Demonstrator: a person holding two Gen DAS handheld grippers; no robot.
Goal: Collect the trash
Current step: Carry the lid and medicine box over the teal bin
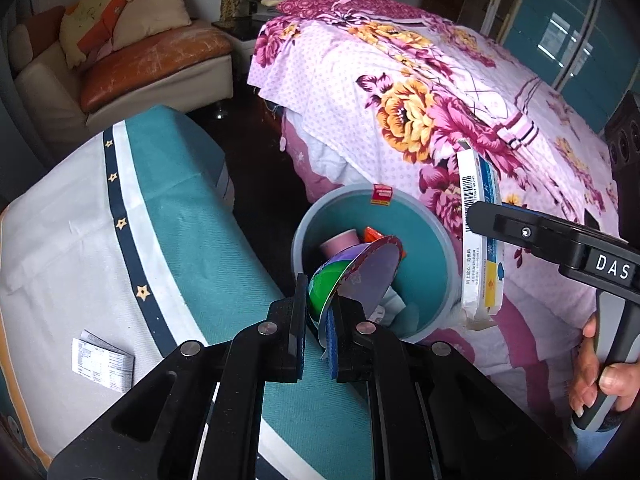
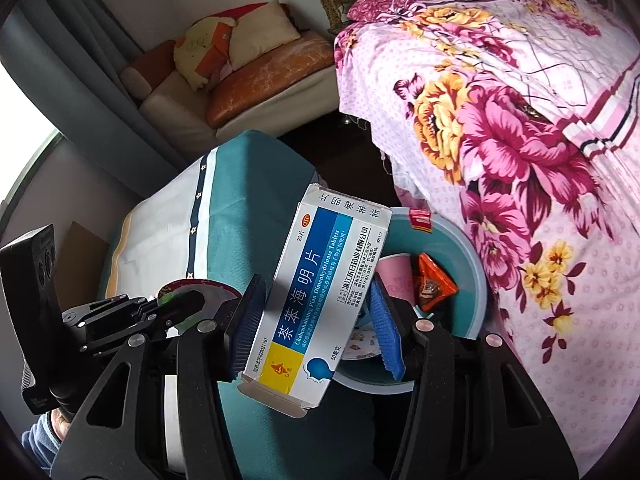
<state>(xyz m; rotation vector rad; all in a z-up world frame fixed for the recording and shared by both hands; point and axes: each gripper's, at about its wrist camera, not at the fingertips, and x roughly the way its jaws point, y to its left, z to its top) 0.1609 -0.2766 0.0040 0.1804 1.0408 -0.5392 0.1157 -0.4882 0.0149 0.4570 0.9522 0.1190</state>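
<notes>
Right tongs clamping "OTC" tablet box

Floral bedspread, sofa w/ cushions

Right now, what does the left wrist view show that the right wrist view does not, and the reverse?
Only the left wrist view shows the folded leaflet on the teal-and-white cover, and the hand holding the right tool. Only the right wrist view shows the medicine box face with its printed label, and the orange wrapper clearly. Both show the bin, the pink cup, the floral bedspread, and both tongs, left and right, shut on trash.
</notes>
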